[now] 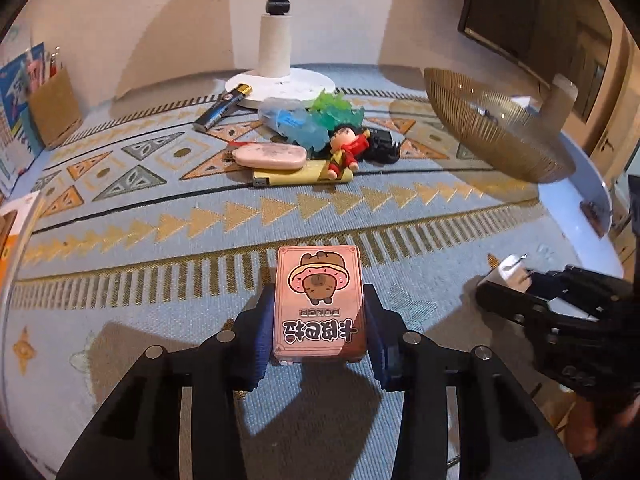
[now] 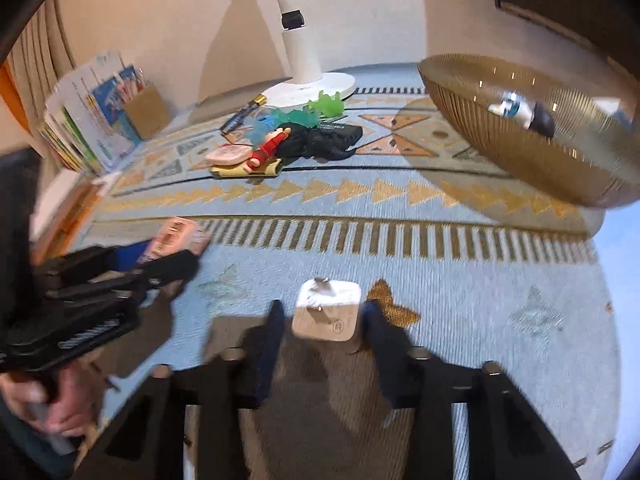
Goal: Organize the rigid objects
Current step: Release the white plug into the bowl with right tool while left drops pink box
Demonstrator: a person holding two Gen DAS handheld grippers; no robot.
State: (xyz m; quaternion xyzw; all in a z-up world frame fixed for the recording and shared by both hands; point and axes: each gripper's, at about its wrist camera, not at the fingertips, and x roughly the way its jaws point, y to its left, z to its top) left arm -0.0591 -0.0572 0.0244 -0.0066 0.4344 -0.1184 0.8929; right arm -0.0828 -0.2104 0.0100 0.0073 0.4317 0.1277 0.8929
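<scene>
A: What have you got nearest you?

B: Two things. Your left gripper [image 1: 318,312] has its fingers [image 1: 262,332] pinching one pink card box [image 1: 318,300] by its long sides, just above the patterned cloth [image 1: 160,280] on the bench. Your right gripper [image 2: 324,320] pinches one white charger plug [image 2: 326,314], prongs pointing away from you.

A: And further out?

B: One loose heap in the middle of the bench: one pink case [image 1: 270,156] lying on one yellow bar [image 1: 288,176], one red-dressed doll [image 1: 348,150], one black bundle [image 1: 382,146], a green and blue plastic clump [image 1: 316,118] and one dark battery [image 1: 222,108].

A: Anything in your way?

B: One ribbed amber bowl [image 2: 520,136] stands to the right, with a small white and dark item [image 2: 522,114] inside; I can't tell what it is. Behind the heap stands one white lamp base [image 1: 280,84]. One cardboard holder [image 1: 54,108] with papers sits far left.
</scene>
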